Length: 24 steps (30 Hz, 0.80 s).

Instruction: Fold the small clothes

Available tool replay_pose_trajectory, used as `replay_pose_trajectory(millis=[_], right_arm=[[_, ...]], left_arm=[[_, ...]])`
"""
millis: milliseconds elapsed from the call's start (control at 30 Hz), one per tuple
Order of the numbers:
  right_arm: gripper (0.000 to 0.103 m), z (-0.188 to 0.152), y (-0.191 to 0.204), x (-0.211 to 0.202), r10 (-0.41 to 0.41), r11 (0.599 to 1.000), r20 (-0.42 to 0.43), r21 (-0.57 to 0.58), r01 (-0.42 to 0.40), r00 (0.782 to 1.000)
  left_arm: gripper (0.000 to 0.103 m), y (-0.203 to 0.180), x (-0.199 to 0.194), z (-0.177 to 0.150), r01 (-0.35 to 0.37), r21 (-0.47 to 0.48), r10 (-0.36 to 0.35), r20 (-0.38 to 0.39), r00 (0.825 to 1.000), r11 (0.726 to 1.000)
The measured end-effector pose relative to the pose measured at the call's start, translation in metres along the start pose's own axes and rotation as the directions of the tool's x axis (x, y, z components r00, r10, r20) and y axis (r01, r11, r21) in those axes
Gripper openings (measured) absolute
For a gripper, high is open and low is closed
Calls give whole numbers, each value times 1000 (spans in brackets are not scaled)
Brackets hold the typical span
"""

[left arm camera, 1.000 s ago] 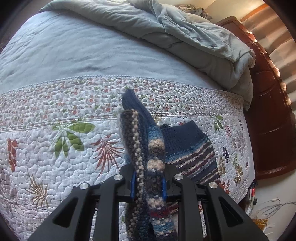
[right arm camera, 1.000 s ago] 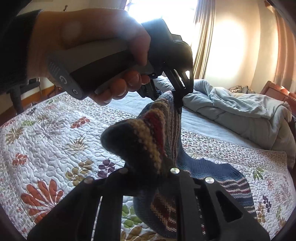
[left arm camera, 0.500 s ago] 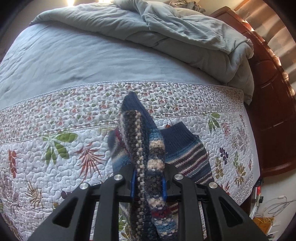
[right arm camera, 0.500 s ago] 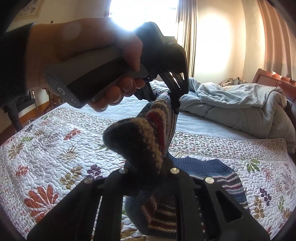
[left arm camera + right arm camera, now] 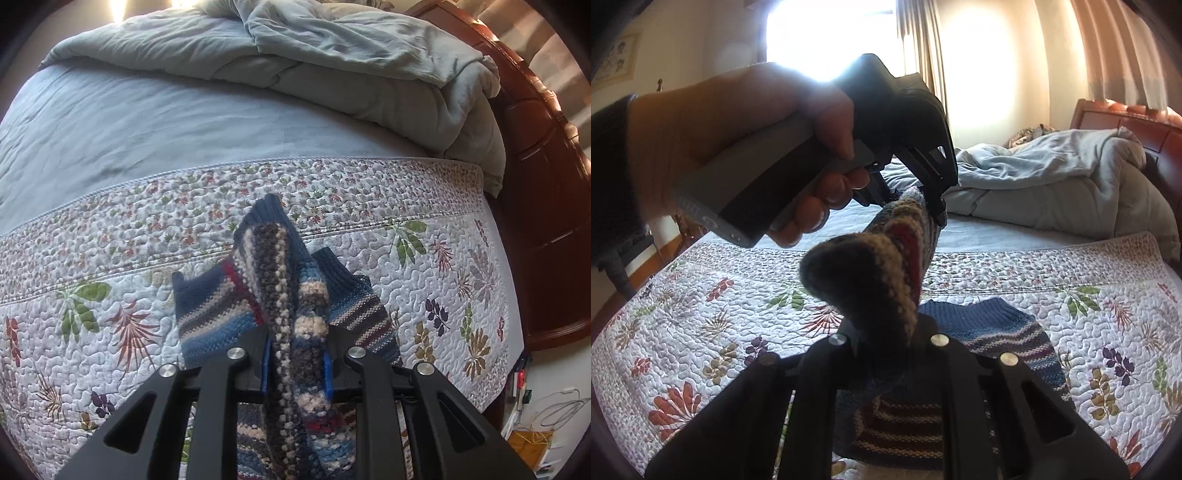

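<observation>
Both tongs pinch one striped knit garment in the air above the bed

Left tongs (image 5: 295, 363) are clamped on a bunched fold of the small blue, cream and red striped knitted garment (image 5: 280, 295), and the right tongs (image 5: 886, 341) are closed on another bunch of it, with the lower part draped on the white floral quilted bedspread (image 5: 110, 258). Judging from this, the thick bunched folds could slip out of either grip, or the fold could land crooked if one side drops first, since the knit looks soft and stretchy. It appears chunky, with a ribbed plain blue edge lying on the quilt; a rumpled grey-green duvet (image 5: 351, 62) sits well apart behind, beside the dark wooden headboard (image 5: 546, 177).
</observation>
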State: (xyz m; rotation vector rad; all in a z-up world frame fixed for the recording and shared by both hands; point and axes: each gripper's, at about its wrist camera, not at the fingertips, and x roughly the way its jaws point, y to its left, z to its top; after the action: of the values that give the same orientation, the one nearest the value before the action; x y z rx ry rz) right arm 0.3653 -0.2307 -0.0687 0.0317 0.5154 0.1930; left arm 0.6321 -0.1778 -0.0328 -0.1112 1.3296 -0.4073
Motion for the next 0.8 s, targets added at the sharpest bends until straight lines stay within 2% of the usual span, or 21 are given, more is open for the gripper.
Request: replay_pose_trajectory(millis=[233, 633, 800], right_arm=[[11, -9, -36, 0, 2, 997, -23, 73, -1, 1000], [11, -35, -89, 10, 68, 975, -91, 219, -47, 994], [11, -47, -111, 13, 104, 954, -121, 293, -65, 987]], left_arm=[[20, -23, 23, 6, 2, 6, -2, -18, 1000, 1000], [20, -52, 78, 3, -26, 28, 28, -73, 997, 999], [20, -62, 100, 0, -38, 31, 41, -98, 994, 999]])
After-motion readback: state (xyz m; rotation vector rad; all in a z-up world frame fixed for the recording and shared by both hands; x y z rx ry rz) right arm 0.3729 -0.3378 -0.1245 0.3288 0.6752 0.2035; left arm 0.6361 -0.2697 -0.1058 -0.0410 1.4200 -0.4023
